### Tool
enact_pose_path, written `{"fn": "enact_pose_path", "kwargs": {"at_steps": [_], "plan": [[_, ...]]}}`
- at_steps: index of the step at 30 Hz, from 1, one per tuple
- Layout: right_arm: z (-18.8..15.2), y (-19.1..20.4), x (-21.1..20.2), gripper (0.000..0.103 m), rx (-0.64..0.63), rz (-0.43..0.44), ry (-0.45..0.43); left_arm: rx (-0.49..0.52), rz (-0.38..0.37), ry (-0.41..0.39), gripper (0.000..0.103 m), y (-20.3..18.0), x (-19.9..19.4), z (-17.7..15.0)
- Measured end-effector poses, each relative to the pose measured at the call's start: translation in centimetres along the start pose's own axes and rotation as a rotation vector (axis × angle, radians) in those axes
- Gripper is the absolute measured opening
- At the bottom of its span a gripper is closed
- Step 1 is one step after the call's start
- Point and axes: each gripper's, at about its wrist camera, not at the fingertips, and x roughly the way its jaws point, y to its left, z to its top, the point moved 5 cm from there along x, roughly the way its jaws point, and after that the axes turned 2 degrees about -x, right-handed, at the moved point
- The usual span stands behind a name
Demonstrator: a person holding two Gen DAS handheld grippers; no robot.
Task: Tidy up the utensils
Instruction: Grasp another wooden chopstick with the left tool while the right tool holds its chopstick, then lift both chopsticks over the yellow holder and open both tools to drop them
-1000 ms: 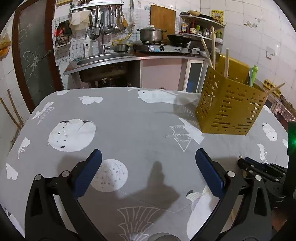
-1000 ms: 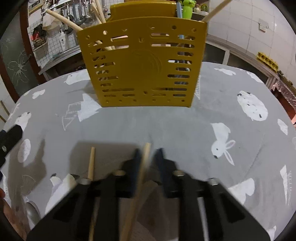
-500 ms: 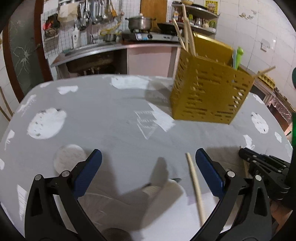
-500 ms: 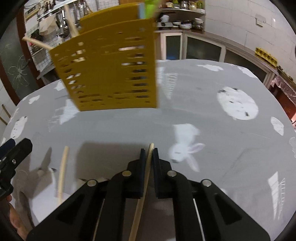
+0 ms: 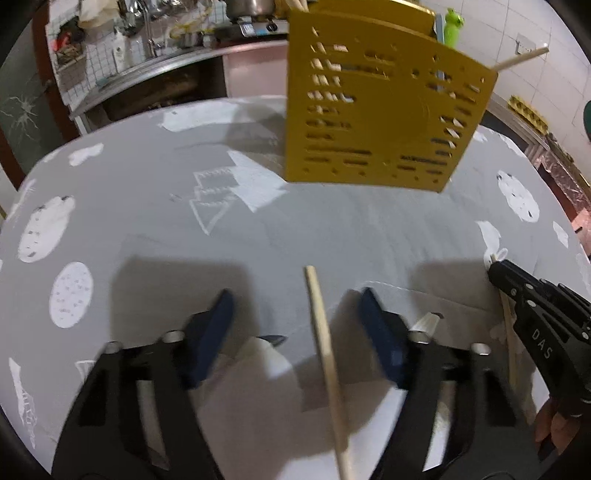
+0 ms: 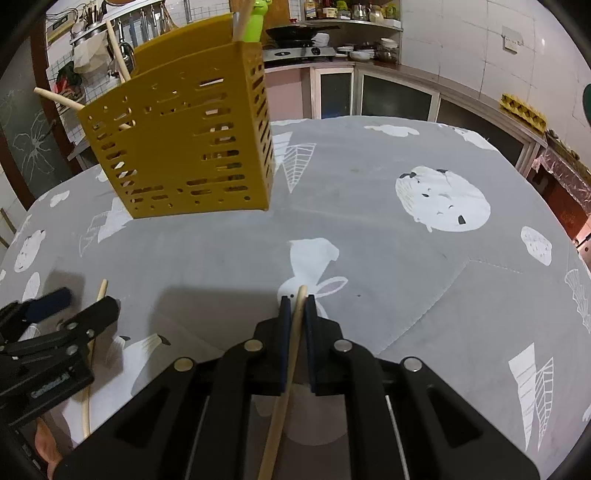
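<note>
Pinching one wooden chopstick (image 6: pixel 291 332) between its closed pads, your right gripper (image 6: pixel 295 301) hovers low over the grey patterned tablecloth (image 6: pixel 406 258), with the yellow slotted utensil holder (image 6: pixel 184 147) ahead and to its left. Your left gripper (image 5: pixel 295 314) has its blue pads spread apart around a second chopstick (image 5: pixel 325 354) lying on the cloth, touching neither pad. That holder already contains several chopsticks and a green-handled utensil (image 6: pixel 256 18).

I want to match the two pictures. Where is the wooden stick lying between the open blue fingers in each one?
Left wrist view: the wooden stick lies on the cloth, low and centre, between the left gripper's open fingers.
Right wrist view: same stick at far left, partly under the left gripper.
Shared landmark: yellow holder, top centre;, upper left.
</note>
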Motion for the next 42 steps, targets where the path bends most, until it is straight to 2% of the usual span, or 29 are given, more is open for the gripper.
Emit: {"fn": "enact_pose_path", "kwargs": {"at_steps": [3, 5, 13, 22, 25, 35, 42], "plan": [[0.0, 0.0, 0.0, 0.008, 0.007, 0.006, -0.002, 0.003, 0.007, -0.007, 0.053, -0.4, -0.1, 0.0], [-0.1, 0.1, 0.0, 0.008, 0.010, 0.004, -0.004, 0.012, 0.006, -0.008, 0.038, -0.7, -0.1, 0.1], [0.0, 0.6, -0.1, 0.008, 0.013, 0.005, -0.022, 0.013, 0.001, -0.016, 0.006, -0.8, 0.3, 0.8], [0.4, 1.2, -0.9, 0.006, 0.016, 0.021, -0.055, -0.005, -0.036, -0.046, 0.006, 0.1, -0.7, 1.2], [1.0, 1.2, -1.9, 0.006, 0.019, 0.030, -0.080, -0.006, -0.049, -0.079, 0.005, 0.3, -1.9, 1.6], [3.4, 1.0, -6.4, 0.006, 0.015, 0.058, -0.204, 0.020, -0.094, -0.314, 0.004, 0.1, -9.5, 4.1], [4.8, 1.8, -10.5, 0.006, -0.018, 0.063, -0.351, 0.041, -0.096, -0.471, 0.004, 0.4, -14.1, 5.1]]}}
